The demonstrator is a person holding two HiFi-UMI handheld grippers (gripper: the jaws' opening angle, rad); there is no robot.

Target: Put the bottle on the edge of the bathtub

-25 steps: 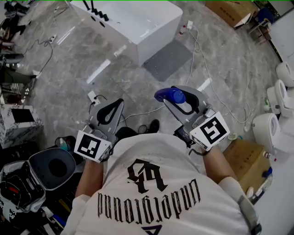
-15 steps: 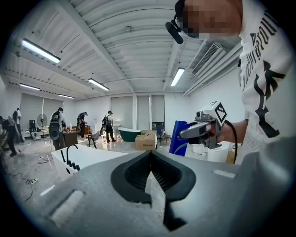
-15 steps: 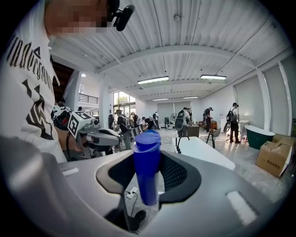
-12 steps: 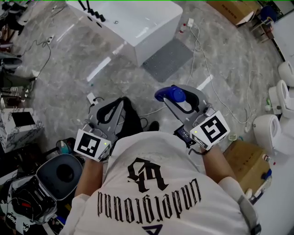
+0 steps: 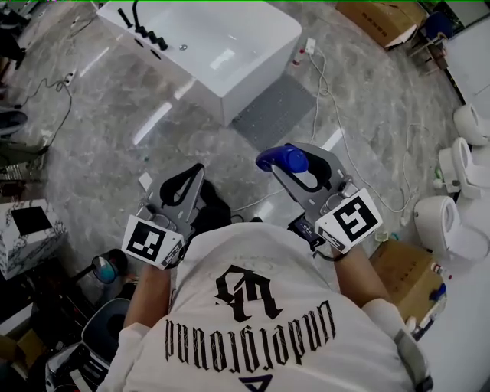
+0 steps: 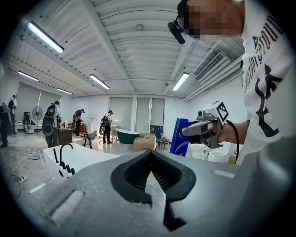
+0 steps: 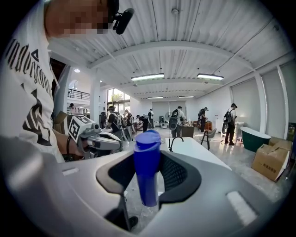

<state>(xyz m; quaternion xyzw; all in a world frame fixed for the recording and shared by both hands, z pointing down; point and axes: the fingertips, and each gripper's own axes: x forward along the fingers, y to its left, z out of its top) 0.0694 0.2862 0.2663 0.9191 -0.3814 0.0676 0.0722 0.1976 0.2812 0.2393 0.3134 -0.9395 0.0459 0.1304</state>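
Observation:
My right gripper (image 5: 295, 162) is shut on a blue bottle (image 5: 284, 159) and holds it out in front of the person's chest. In the right gripper view the bottle (image 7: 147, 170) stands upright between the black pads, cap up. My left gripper (image 5: 187, 182) is level with it on the left, its jaws shut with nothing between them (image 6: 149, 157). The white bathtub (image 5: 260, 73) stands on the floor well ahead of both grippers, with a black faucet (image 5: 136, 23) on its far left rim. From the left gripper view the bottle (image 6: 179, 137) shows at the right.
A grey mat (image 5: 274, 109) lies beside the tub, and white cables (image 5: 337, 107) trail over the marble floor. Toilets (image 5: 450, 222) and a cardboard box (image 5: 407, 264) stand at the right. More boxes (image 5: 383, 19) are at the top right. Several people stand far off.
The person has stepped forward: the bathtub and mat sit lower and nearer in the head view, and the open bag at lower left has slid out of frame. Both grippers keep their pose.

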